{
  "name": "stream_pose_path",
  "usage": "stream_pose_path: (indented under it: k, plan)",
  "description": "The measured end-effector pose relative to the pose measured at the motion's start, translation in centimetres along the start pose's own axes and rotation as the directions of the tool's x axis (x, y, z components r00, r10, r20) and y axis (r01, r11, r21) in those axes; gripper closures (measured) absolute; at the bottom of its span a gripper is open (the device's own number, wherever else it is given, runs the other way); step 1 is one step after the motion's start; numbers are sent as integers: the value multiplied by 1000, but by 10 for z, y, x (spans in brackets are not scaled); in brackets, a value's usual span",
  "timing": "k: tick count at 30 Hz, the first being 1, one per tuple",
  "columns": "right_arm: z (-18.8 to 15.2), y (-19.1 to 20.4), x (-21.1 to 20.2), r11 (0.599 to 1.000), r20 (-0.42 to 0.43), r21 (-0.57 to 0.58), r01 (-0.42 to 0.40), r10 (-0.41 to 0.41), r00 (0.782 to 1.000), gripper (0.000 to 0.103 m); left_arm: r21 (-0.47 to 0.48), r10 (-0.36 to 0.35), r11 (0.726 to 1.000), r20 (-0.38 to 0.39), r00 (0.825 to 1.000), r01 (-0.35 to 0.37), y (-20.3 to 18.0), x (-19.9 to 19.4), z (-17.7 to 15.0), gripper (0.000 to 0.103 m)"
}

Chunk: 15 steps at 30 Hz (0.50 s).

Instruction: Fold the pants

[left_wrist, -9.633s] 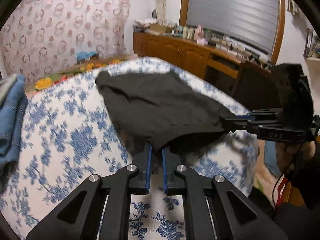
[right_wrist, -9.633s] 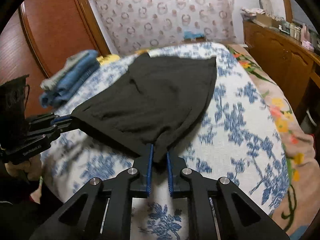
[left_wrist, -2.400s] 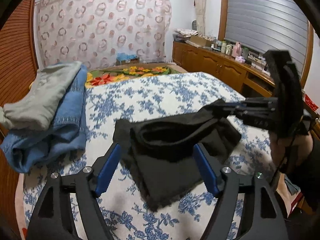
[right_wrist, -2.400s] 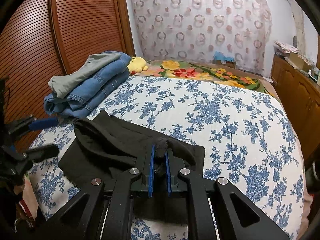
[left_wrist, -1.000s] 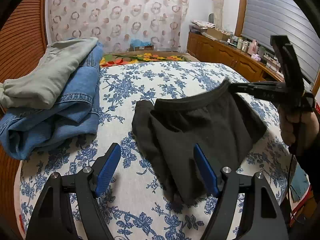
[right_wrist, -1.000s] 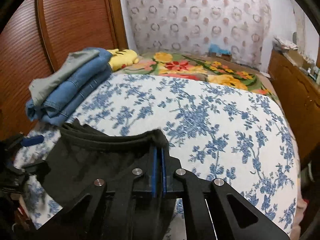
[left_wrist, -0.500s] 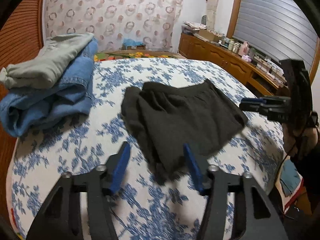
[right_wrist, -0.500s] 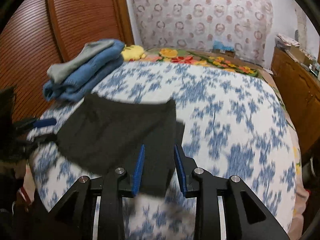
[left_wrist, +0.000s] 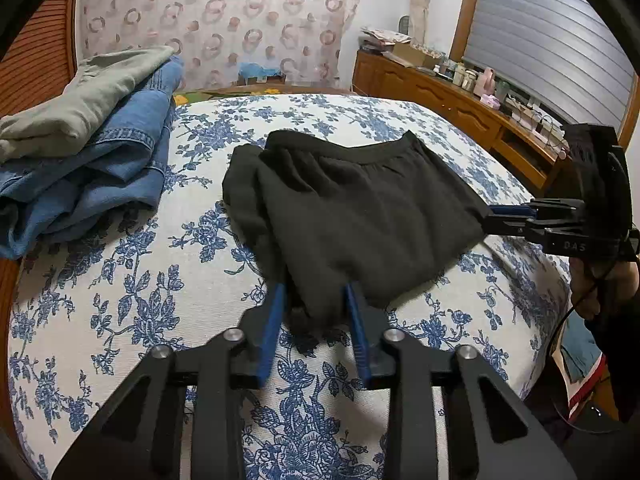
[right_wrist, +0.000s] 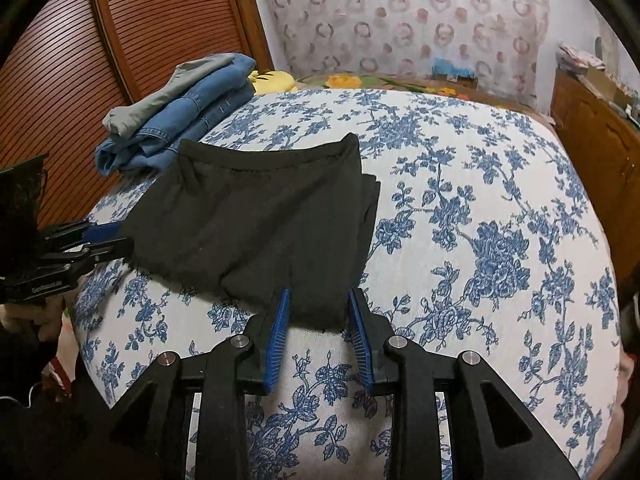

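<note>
Black pants lie folded and flat on the blue-flowered bed cover, waistband at the far edge. My left gripper is at their near corner; its jaws are closing with that corner of cloth between the blue pads, which do not visibly press on it. In the right wrist view the pants lie ahead and my right gripper stands open astride their near edge. Each gripper also shows in the other view: the right gripper at the pants' right corner, the left gripper at their left corner.
A stack of blue jeans topped by a grey-green garment lies at the bed's far left, close to the pants. A wooden sideboard with small items runs along the right. A slatted wooden door stands behind the stack. A yellow plush toy lies beyond.
The right gripper let go of the waistband, opened and drew back to the near edge. The pants dropped flat. The left jaws narrowed around the near corner.
</note>
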State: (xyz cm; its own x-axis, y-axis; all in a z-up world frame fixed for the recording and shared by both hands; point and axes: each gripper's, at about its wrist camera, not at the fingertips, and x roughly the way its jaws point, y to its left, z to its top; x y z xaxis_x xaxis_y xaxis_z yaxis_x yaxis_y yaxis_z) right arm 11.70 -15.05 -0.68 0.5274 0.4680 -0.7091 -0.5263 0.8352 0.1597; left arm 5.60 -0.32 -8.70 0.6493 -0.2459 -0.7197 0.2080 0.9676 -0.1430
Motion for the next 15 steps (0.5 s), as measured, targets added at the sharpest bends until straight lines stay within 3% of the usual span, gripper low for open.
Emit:
stream_pose_path:
  k: [3,5,15]
  plan:
    - [-2,0,1,1000,4,-4,-4,4,1000,88,0,6,1000,19,1000,-6,0,-1,-2,91]
    - [-3,-3,-6,1000,34,2,0,0,999,99,-13,16,1000,44,999,-16,3,-6,-1,92]
    - [-18,13,-40,1000,94,-15,4,-2,996,100,1,6,1000,93,996,-6,1,-35,2,93]
